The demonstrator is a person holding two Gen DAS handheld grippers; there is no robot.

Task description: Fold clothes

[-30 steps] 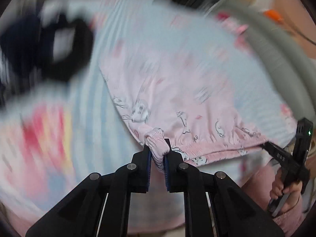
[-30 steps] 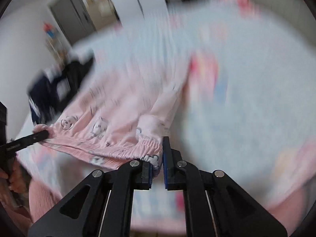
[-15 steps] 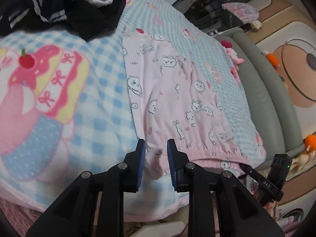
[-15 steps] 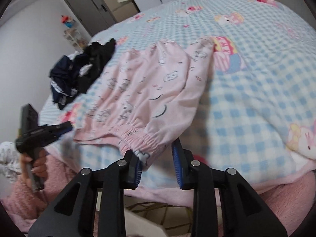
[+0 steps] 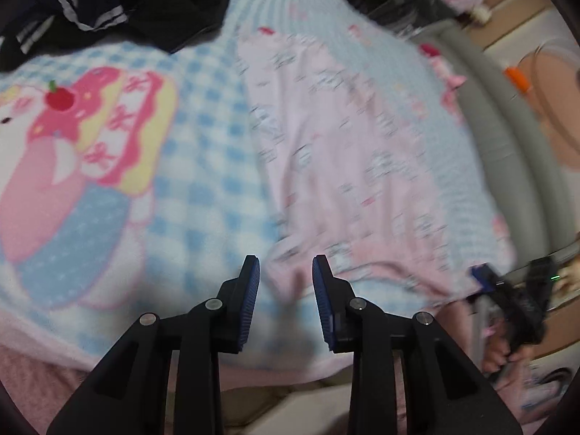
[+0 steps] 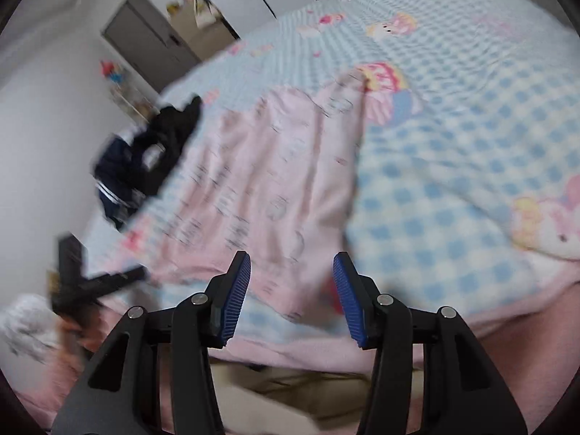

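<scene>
Pink printed pyjama trousers (image 5: 348,159) lie flat on a blue checked blanket (image 5: 203,152), waistband toward me; they also show in the right wrist view (image 6: 261,188). My left gripper (image 5: 285,290) is open and empty, just in front of the waistband's left corner. My right gripper (image 6: 291,286) is open and empty over the waistband's right end. Each gripper shows in the other's view, the right one (image 5: 507,290) at the far right and the left one (image 6: 94,282) at the far left. Both views are motion-blurred.
A heap of dark navy and black clothes (image 5: 108,3) lies at the blanket's far left, also in the right wrist view (image 6: 145,159). A grey padded bed edge (image 5: 514,137) runs along the right. A wardrobe (image 6: 152,40) stands beyond the bed.
Both grippers were shut on the waistband one second ago and spread the trousers on the bed. They have opened, let go, and pulled back slightly.
</scene>
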